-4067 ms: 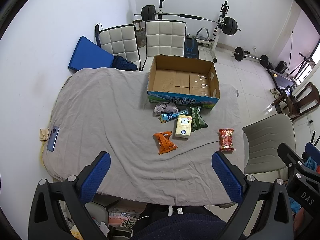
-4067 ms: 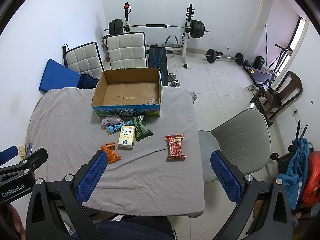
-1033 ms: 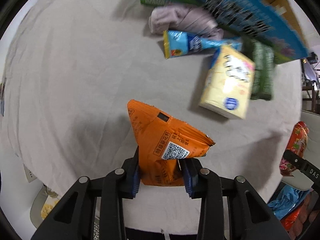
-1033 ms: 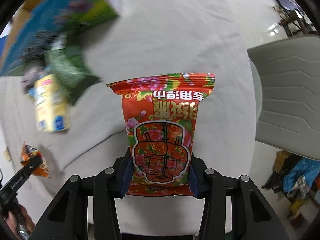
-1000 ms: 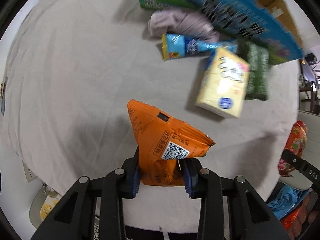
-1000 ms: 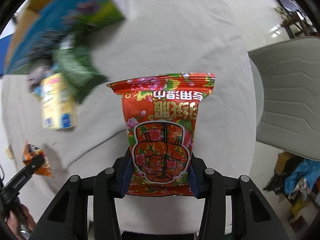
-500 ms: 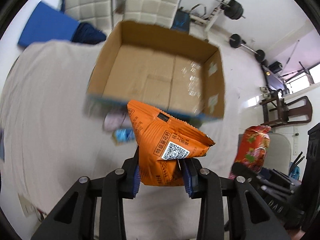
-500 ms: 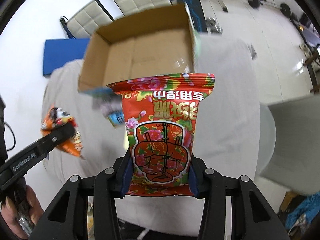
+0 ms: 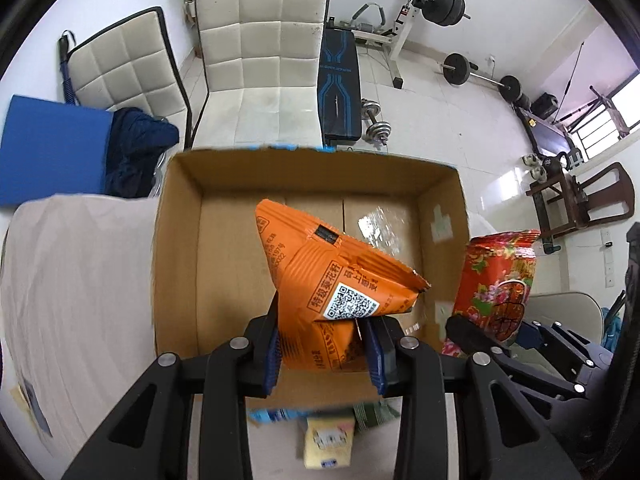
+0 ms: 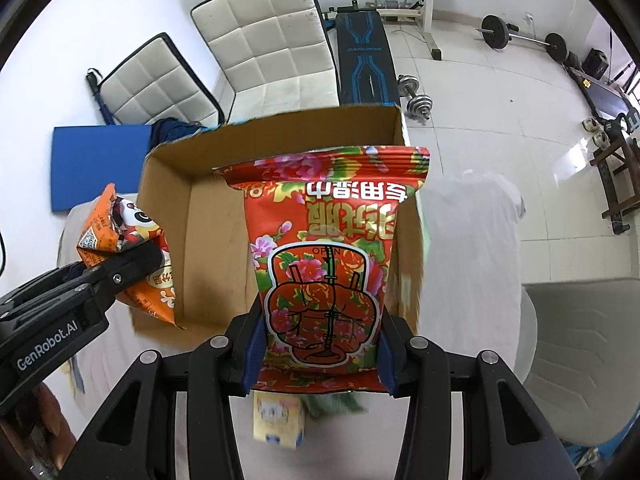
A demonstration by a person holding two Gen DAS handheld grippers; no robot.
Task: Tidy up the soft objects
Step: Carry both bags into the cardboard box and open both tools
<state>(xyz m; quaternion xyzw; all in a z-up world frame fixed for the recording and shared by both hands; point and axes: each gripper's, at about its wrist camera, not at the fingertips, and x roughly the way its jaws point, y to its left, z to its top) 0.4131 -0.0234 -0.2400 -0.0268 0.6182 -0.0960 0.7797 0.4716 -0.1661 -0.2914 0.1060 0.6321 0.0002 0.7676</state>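
Observation:
My left gripper point(image 9: 322, 350) is shut on an orange snack bag point(image 9: 332, 284) and holds it above the open cardboard box point(image 9: 176, 264). My right gripper point(image 10: 320, 354) is shut on a red flowered wet-wipes pack point(image 10: 326, 264), held over the right half of the same box point(image 10: 168, 184). The red pack point(image 9: 498, 276) shows at the right of the left wrist view, and the orange bag point(image 10: 128, 248) at the left of the right wrist view. A yellow tissue pack point(image 9: 328, 442) and a green packet point(image 9: 376, 410) lie on the grey cloth below the box's near wall.
The table is covered with a grey cloth point(image 9: 76, 280). Two white padded chairs point(image 9: 260, 60) and a blue mat point(image 9: 48, 148) stand behind the box. Gym gear point(image 9: 340, 80) fills the floor beyond. A grey chair point(image 10: 580, 340) stands at the table's right.
Both grippers have risen from the cloth with their packs and moved forward; they now hang over the open box, closer than half a second ago.

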